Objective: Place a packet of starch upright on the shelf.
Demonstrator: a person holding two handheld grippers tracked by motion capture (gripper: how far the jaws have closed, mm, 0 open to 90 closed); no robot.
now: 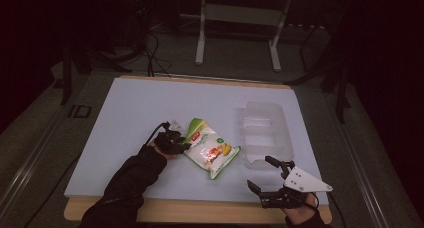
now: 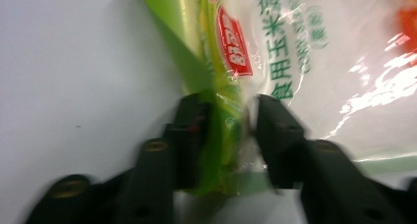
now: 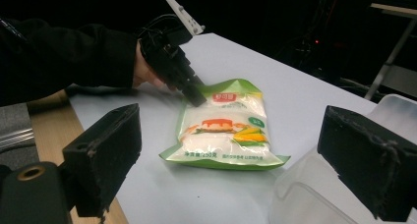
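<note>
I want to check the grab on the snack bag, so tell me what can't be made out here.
- Left claw pad contact on the bag: left gripper view, motion blur.
- Bag's small print: high view, too small.
- Clear plastic container: right gripper view, cut off by the frame edge and by the right claw's own jaws.

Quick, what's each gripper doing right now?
Left gripper: jaws around the green edge of the snack bag; firm grip cannot be told.
Right gripper: open, empty.
</note>
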